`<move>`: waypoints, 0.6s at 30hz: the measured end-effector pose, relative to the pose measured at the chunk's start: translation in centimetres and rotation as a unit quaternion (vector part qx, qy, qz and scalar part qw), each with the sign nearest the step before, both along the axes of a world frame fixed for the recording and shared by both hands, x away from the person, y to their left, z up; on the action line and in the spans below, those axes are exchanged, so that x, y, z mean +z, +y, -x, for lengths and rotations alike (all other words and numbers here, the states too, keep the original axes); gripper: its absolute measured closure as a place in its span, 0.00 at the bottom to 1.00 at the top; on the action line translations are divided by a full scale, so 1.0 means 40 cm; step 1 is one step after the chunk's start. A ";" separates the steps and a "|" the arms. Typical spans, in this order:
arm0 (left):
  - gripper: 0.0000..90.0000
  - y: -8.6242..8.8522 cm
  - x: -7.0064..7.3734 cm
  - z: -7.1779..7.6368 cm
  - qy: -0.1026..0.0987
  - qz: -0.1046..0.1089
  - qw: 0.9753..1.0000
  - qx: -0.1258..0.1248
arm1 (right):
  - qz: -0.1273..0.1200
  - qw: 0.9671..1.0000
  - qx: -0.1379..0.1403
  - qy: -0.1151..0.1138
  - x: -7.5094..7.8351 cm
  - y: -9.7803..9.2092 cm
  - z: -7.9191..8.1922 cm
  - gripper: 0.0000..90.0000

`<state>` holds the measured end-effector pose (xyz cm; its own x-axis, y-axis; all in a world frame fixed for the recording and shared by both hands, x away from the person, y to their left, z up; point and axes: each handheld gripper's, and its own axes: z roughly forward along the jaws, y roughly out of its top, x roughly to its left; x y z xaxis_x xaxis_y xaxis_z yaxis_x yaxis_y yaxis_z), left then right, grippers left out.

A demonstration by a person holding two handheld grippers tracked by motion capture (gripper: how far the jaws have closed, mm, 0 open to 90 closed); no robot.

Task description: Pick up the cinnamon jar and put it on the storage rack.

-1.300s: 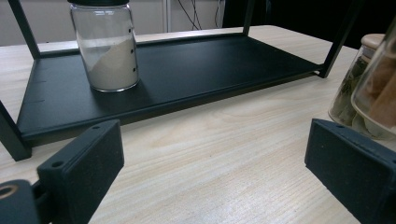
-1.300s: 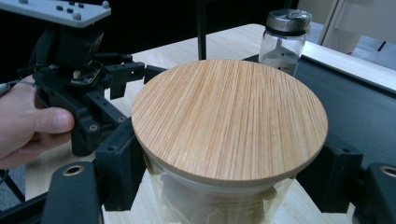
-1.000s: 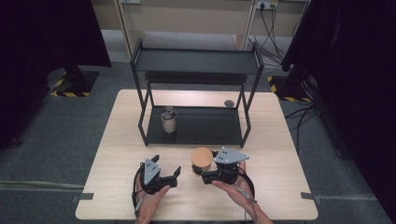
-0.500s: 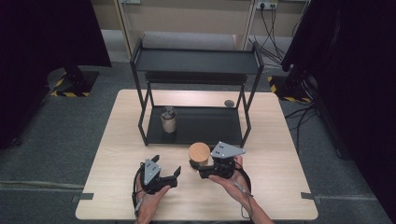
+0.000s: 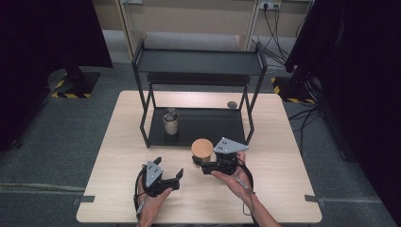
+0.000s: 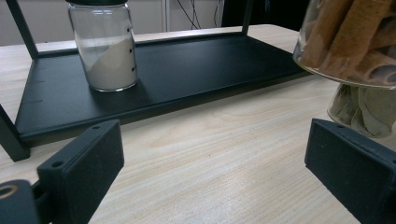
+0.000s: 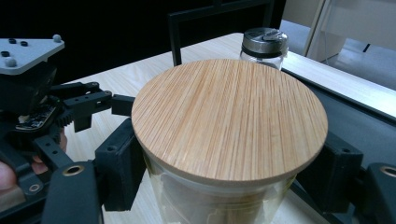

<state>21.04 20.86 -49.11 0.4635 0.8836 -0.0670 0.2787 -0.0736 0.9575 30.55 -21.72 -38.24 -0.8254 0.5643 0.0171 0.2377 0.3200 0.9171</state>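
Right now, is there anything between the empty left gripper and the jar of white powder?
Bare table and the shelf's black tray, seen in the left gripper view.

No readable text, label, brand or number anywhere. Jar with wooden lid (image 7: 229,116): blank lid, no label. Shaker jar (image 6: 105,44) on shelf rack (image 6: 187,70): bare glass, no print. Only sign-like marking: yellow-black hazard stripes (image 5: 71,94) on floor stand base, left of rack.
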 end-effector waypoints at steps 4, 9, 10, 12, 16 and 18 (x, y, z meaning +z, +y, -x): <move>0.05 0.000 0.000 0.000 0.000 0.000 1.000 0.000 | 0.000 1.000 -0.003 -0.002 0.002 0.005 -0.007 0.29; 0.05 0.000 0.000 0.000 0.000 0.000 1.000 0.000 | 0.004 1.000 -0.006 -0.005 0.013 0.018 -0.016 0.29; 0.05 0.000 -0.001 0.001 -0.001 0.000 1.000 0.000 | 0.004 1.000 -0.006 -0.006 0.015 0.020 -0.018 0.29; 0.05 0.000 0.000 0.000 0.000 0.000 1.000 0.000 | 0.005 1.000 -0.008 -0.008 0.020 0.026 -0.023 0.29; 0.05 0.000 0.000 0.001 -0.001 0.000 1.000 0.000 | 0.005 1.000 -0.012 -0.005 0.032 0.038 -0.038 0.29; 0.05 0.001 -0.001 0.000 0.000 0.001 1.000 0.000 | 0.007 1.000 -0.014 -0.006 0.037 0.044 -0.044 0.29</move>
